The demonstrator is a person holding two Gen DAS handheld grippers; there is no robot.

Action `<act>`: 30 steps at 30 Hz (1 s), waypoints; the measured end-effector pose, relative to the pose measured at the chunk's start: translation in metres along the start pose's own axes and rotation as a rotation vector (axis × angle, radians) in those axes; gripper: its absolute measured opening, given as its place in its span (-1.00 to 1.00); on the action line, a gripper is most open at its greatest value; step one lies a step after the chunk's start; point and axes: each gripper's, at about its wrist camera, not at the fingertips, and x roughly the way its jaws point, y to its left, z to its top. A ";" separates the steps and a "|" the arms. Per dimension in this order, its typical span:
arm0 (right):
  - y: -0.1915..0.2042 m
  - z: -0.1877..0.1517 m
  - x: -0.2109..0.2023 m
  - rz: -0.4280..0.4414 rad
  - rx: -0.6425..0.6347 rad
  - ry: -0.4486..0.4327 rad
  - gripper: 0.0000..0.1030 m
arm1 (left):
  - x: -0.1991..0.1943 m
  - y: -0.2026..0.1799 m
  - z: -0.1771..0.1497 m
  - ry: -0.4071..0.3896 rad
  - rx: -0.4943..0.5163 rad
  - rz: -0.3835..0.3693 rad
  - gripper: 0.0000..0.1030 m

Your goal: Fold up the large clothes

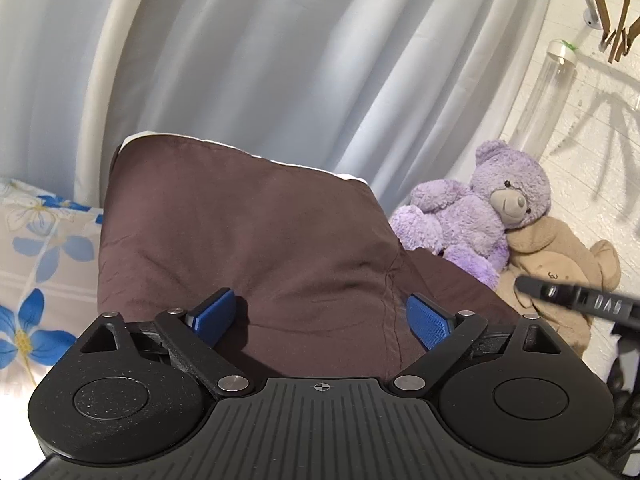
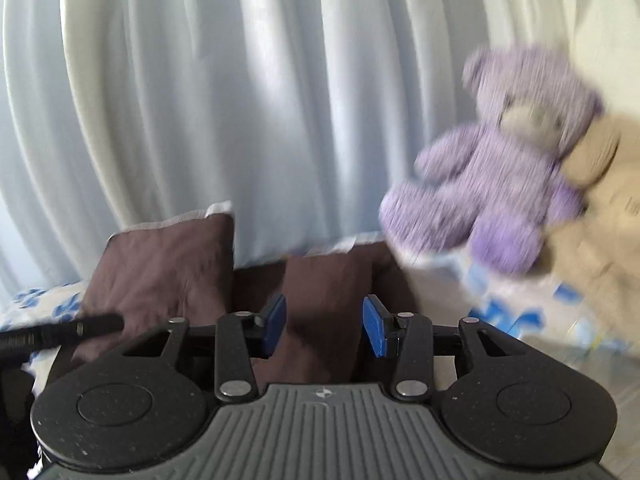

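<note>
A large brown garment [image 1: 256, 240] lies bunched on the bed, with a white lining edge showing at its far rim. My left gripper [image 1: 320, 318] is open, its blue pads wide apart just above the brown cloth, holding nothing. In the right wrist view, which is motion-blurred, the brown garment [image 2: 324, 304] shows as two folded lumps. My right gripper [image 2: 324, 326] is open with a strip of the cloth lying between its pads, not pinched. The right gripper's black tip [image 1: 576, 300] shows at the right of the left wrist view.
A purple teddy bear [image 1: 484, 212] and a beige plush toy [image 1: 560, 272] sit at the right on the bed. A floral blue-and-white pillow [image 1: 36, 264] lies at the left. Pale grey curtains [image 1: 280, 60] hang behind. A wooden drying rack [image 1: 616, 16] stands far right.
</note>
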 end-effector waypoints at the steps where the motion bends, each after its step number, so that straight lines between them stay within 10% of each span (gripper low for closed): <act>1: 0.001 0.007 -0.002 0.035 0.011 -0.020 -0.38 | 0.000 0.000 -0.001 -0.002 0.004 0.001 0.86; 4: 0.008 0.013 0.021 0.119 0.026 0.048 -0.76 | 0.000 -0.001 -0.002 -0.006 0.009 0.003 0.87; 8: -0.007 -0.042 0.078 0.025 0.006 0.220 -1.00 | -0.001 0.001 -0.002 -0.010 0.007 -0.014 0.87; 11: -0.011 -0.066 0.079 0.041 -0.024 0.183 -1.00 | -0.007 0.004 0.002 -0.006 -0.023 -0.036 0.87; 16: -0.019 -0.006 0.044 0.139 0.140 0.172 -0.67 | -0.006 0.012 0.001 -0.005 -0.057 -0.048 0.87; 22: -0.005 0.023 0.083 0.428 0.261 0.434 0.02 | -0.004 0.008 0.000 -0.005 -0.056 -0.035 0.88; 26: 0.011 0.006 0.115 0.545 0.293 0.583 0.02 | -0.003 0.008 0.000 0.000 -0.063 -0.027 0.89; 30: 0.023 0.000 0.116 0.565 0.254 0.538 -0.47 | -0.001 0.006 0.000 0.016 -0.046 -0.009 0.95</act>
